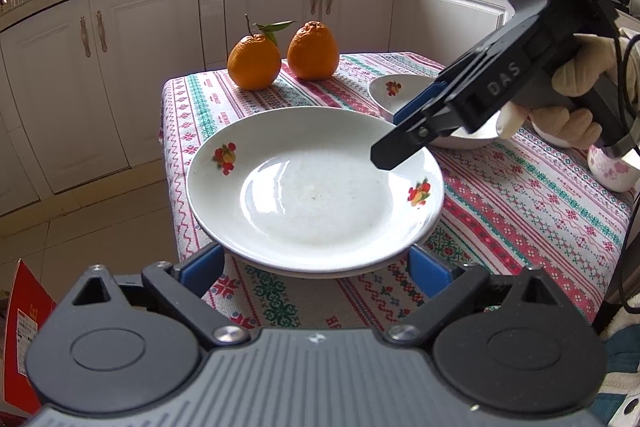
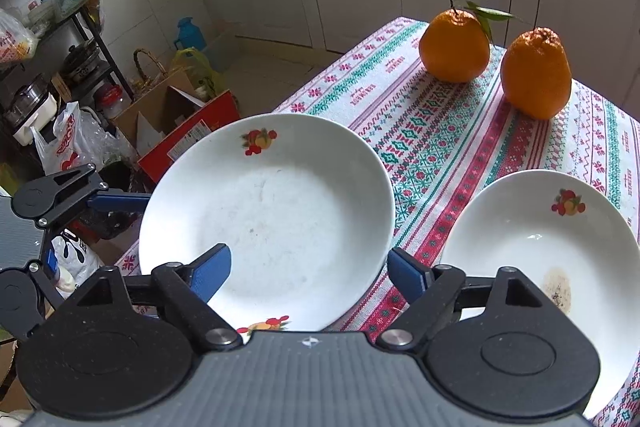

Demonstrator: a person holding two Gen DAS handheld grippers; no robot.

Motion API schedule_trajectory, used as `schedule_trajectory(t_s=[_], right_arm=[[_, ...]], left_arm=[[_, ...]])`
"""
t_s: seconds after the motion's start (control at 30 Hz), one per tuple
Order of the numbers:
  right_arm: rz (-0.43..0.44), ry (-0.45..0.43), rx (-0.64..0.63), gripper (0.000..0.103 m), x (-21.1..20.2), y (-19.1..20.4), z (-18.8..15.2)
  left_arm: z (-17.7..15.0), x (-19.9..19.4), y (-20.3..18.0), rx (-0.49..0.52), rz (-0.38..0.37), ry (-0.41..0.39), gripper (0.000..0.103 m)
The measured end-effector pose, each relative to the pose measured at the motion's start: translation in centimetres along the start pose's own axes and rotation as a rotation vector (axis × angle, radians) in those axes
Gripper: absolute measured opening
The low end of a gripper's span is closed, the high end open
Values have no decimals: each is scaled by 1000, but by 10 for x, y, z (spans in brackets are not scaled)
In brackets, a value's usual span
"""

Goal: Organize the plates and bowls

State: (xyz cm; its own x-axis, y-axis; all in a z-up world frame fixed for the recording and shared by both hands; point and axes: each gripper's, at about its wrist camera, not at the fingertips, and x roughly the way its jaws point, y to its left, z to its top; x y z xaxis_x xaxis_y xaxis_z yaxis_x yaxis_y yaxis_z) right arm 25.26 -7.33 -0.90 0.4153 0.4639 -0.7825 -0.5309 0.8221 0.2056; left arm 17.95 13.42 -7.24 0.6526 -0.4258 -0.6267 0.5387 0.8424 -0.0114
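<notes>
Blue pads of my left tongs (image 1: 315,269) sit closest, one each side of the near rim of the white fruit-print plate (image 1: 312,187). Jaws stand wide, and the rim hides both tips. Can't tell if the pads press the plate or just flank it. A 2nd rim seems to show under the plate's near edge, poss. another plate below, not sure.

Right tongs (image 1: 400,131) come in over the plate's far-right rim, pointing down at it, held by my gloved hand (image 1: 572,87). Jaws are wide apart w/ nothing gripped. From the right wrist cam, one pad hangs over the plate's inside and the other is out past its rim, above the tablecloth (image 2: 440,131). The rim is betw. them and neither pad touches it.

The plate lies at the left edge of the table, on the striped red-green cloth, and in the right cam its left side pokes out past the cloth edge.

A shallow bowl (image 2: 532,243) w/ the same fruit print is just right of the plate, not touching, w/ a brown smear near its close rim. Two oranges (image 1: 280,57) are well beyond the plate, side by side, and the left one has a stem and leaves. A flower-print cup (image 1: 612,169) is far right of the plate, behind my hand. A red carton (image 2: 192,139) is on the floor left of the plate.
</notes>
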Motion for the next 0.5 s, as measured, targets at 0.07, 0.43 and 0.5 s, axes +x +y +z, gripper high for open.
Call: schedule_trajectory(t_s=[0.07,0.43,0.5], right_arm=[[-7,-27,-15,98,-7,4,-2],[-162,-176,12,103,-52,18,-51],[-197,-201,40,103,-61,15,-61]], left_arm=[[0,-3,-3,1,6,-5,98],[2,-37,-27,-12,44,-80,102],[3,-43,-33,-18,49,-91,102]])
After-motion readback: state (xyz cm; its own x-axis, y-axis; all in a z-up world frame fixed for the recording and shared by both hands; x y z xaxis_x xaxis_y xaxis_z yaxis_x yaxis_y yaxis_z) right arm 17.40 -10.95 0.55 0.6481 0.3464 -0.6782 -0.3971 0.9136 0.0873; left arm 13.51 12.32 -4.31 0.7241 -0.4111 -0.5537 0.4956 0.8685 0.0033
